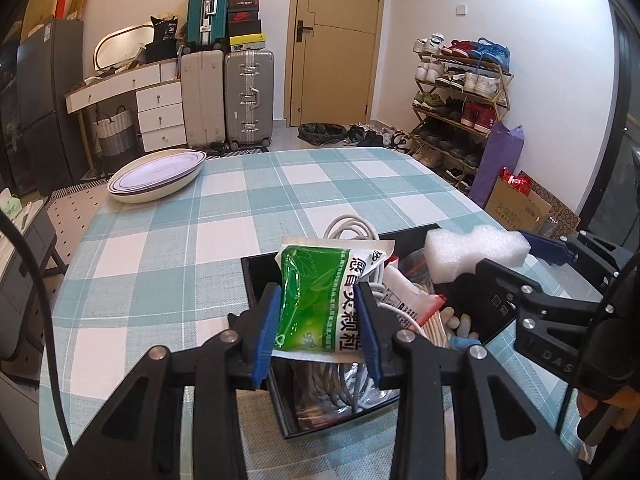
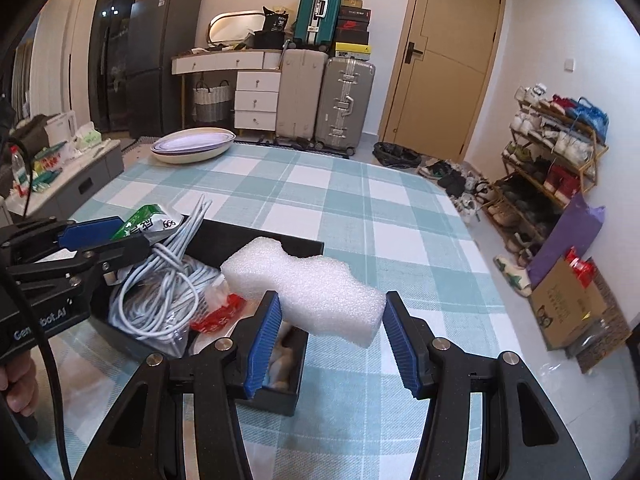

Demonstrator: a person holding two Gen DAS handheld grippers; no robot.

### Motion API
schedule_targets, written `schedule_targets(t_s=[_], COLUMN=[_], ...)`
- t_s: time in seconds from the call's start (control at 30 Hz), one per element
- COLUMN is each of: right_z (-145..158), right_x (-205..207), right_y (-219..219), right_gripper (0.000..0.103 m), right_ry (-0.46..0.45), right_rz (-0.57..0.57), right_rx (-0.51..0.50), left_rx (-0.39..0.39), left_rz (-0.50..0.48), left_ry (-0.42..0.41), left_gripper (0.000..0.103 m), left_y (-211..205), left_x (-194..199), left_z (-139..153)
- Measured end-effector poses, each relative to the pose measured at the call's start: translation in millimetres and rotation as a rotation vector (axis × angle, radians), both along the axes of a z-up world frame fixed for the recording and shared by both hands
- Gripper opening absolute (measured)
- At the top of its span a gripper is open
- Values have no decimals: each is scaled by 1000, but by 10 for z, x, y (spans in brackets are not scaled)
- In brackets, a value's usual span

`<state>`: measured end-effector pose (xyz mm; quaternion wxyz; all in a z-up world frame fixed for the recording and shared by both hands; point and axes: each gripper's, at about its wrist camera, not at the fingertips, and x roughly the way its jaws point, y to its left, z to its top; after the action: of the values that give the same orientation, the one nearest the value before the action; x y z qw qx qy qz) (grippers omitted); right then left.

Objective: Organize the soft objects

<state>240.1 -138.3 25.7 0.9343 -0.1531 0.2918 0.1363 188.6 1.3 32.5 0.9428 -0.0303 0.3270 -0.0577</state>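
Green sachet, white foam, teal-checked tablecloth

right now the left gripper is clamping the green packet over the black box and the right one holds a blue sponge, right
Not quite: the right gripper holds a white foam block, not a blue sponge, as the right wrist view shows. The left gripper does clamp the green packet over the black box.

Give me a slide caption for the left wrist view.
Left gripper holds a green sachet above the black box of cables.
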Motion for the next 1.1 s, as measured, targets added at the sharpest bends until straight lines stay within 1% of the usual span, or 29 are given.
schedule_targets(t_s=[0.1, 0.2, 0.3, 0.37, 0.4, 0.47, 0.53, 0.57, 0.6, 0.63, 0.7, 0.73, 0.77, 0.8, 0.83, 0.87, 0.9, 0.97, 1.1], right_z=[-39, -92, -130, -137, -139, -139, -132, -126, -123, -114, -89, -74, -54, -41, -29, -16, -7, 11, 39], right_x=[44, 48, 33, 28, 18, -18, -53, -67, -85, -111, -166, -199, -253, -289, -323, -358, -392, -453, -556], right_y=[103, 212, 263, 267, 264, 262, 228, 196, 178, 153, 101, 83, 52, 32, 19, 0, -21, -71, -165], right_gripper=[53, 53, 53, 53, 54, 56, 61, 65, 68, 70, 78, 80, 85, 88, 90, 95, 99, 102, 102], right_ry=[-26, -33, -31, -6, 11, 8, 23, 29, 33, 31, 20, 12, 2, -7, -13, -17, -20, -25, -33], right_rz=[-12, 9, 22, 49, 65, 88, 122, 131, 138, 150, 162, 166, 172, 183, 192, 199, 203, 212, 230], right_rx=[-55, -87, -96, -72, -59, -64, -35, -18, -7, 9, 33, 43, 53, 64, 70, 78, 89, 127, 196], left_rx=[10, 4, 4, 2, -1, -3, -5, 2, 10, 15, 11, 14, 18, 26, 32, 35, 36, 35, 45], left_rz=[-5, -13, -19, -20, -21, -20, -25, -21, -15, -16, -24, -24, -25, -20, -8, 2, 12, 16, 35], left_ry=[-1, 2, 9, 9, 11, 14, 19, 19, 16, 11, 9, 6, -1, -9, -26, -46, -70, -92, -130], left_gripper=[36, 36, 36, 36, 37, 39, 44, 51, 56, 57, 60, 61, 66, 80, 88, 99, 102, 103, 103], left_y=[-31, -43, -56, -56, -57, -50, -56, -58, -58, -64, -57, -56, -54, -52, -43, -28, -13, 15, 61], left_x=[27, 41, 48, 49, 49, 49, 37, 21, -5, -28, -76, -101, -133, -170, -221, -274, -328, -423, -595], left_z=[-19, -34, -56, -58, -60, -61, -60, -58, -59, -56, -42, -32, -21, -5, 15, 37, 61, 98, 140])
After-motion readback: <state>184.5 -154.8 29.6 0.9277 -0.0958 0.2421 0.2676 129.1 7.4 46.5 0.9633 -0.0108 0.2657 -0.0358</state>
